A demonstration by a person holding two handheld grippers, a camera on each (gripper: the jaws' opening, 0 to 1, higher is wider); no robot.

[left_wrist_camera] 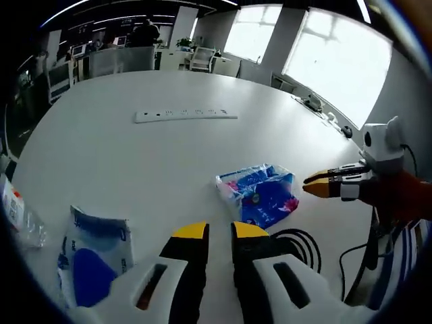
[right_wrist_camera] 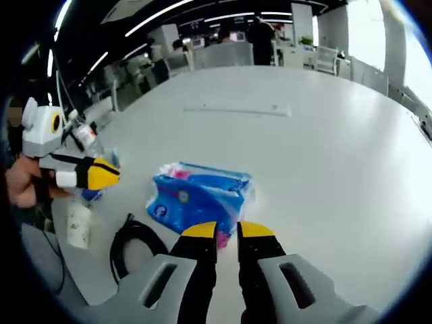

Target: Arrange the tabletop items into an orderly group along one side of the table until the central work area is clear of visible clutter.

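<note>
White round table [left_wrist_camera: 135, 162] in open office. Blue plastic tissue pack [right_wrist_camera: 199, 196] is seen just ahead of right gripper [right_wrist_camera: 227, 231]; jaws nearly pressed together, nothing pinched. Left gripper [left_wrist_camera: 219, 233] likewise, near white-blue pouch [left_wrist_camera: 94, 260]. Jaws should be spread before pack is straddled; black cable coil [right_wrist_camera: 131, 246] best avoided

White table [left_wrist_camera: 121, 162]. A blue pack [left_wrist_camera: 260, 192] with pink and white print. A white pouch [left_wrist_camera: 94, 260] with a large dark-blue shape. A white power strip [left_wrist_camera: 185, 115]. A black cable [left_wrist_camera: 300, 244]. Both grippers [left_wrist_camera: 219, 233] [right_wrist_camera: 226, 231] are white and black with yellow tips.
</note>
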